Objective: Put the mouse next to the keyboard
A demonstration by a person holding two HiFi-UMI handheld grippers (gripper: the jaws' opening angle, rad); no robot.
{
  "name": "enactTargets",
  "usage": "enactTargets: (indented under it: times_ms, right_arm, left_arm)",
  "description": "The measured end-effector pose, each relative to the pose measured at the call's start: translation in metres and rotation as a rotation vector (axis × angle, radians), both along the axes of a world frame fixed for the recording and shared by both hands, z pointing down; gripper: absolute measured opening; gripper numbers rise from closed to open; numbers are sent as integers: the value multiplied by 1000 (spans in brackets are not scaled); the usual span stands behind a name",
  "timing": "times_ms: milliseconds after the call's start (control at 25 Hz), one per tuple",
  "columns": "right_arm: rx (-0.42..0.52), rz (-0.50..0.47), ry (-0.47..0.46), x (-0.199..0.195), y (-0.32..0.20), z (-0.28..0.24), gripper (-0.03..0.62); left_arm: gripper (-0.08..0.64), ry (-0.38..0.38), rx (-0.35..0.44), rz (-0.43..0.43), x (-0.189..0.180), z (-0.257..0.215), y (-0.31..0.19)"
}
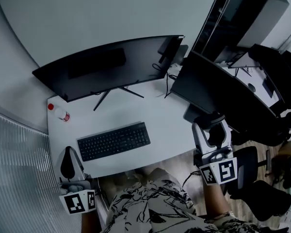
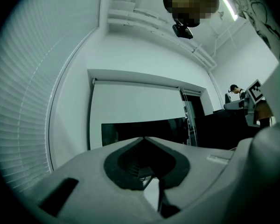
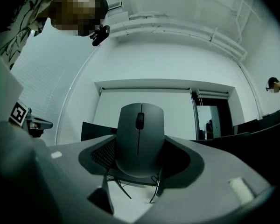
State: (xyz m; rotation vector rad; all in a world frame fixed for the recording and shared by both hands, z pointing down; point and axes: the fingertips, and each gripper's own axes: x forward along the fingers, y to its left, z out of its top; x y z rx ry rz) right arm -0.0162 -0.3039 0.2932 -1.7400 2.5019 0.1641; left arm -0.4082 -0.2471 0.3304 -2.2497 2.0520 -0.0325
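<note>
- The right gripper view alone makes plain what the right hand-held gripper [image 3: 139,146] carries. A matte grey computer mouse with a dark scroll wheel [image 3: 139,125] sits clamped by its sides between the parted jaws, its nose pointing away from the camera.
- In the head view that mouse is only a dark oval inside the gripper, with no detail to read.
- The head view gives the place. The right hand-held gripper hangs at the right edge of the white tabletop [image 1: 155,115], just in front of a dark flat monitor turned edge-on [image 1: 218,93].
- The black full-size keyboard [image 1: 114,141] lies near the front middle of the tabletop, well apart from the mouse and to its left.
- The right gripper view catches just a corner of that keyboard, behind the mouse on its left.
- The left gripper view shows the left hand-held gripper [image 2: 143,141] with its jaws closed tip to tip and nothing between them. Only a thin slit lower down lets the tabletop show.
- The head view places it at the tabletop's front-left corner, left of the keyboard.
- Only the head view shows the small clear bottle with a red cap [image 1: 60,113] near the left edge. It also shows the whole wide curved black monitor [image 1: 111,64] behind the keyboard.
- No view settles whether the mouse touches the tabletop, and its underside is hidden.
- The person's patterned shirt [image 1: 150,208] is cut off at the bottom edge.
</note>
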Motion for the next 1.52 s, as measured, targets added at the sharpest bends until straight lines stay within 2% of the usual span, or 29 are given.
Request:
enactTargets:
  times_ms: [280, 600, 840, 1520]
  right_arm:
    - [-27, 13, 42, 2, -30, 17, 302]
    - [-117, -37, 85, -9, -74, 62, 302]
    - [-281, -89, 137, -24, -90, 135, 302]
    - [-773, -99, 201, -48, -85, 356, 302]
  left_arm:
    - [-5, 25, -20, -22, -1, 14, -26]
    - [-5, 30, -26, -42, 9, 19, -40]
    - [-5, 26, -57, -42, 16, 29, -43]
    - [-5, 28, -134, -30, 29, 57, -41]
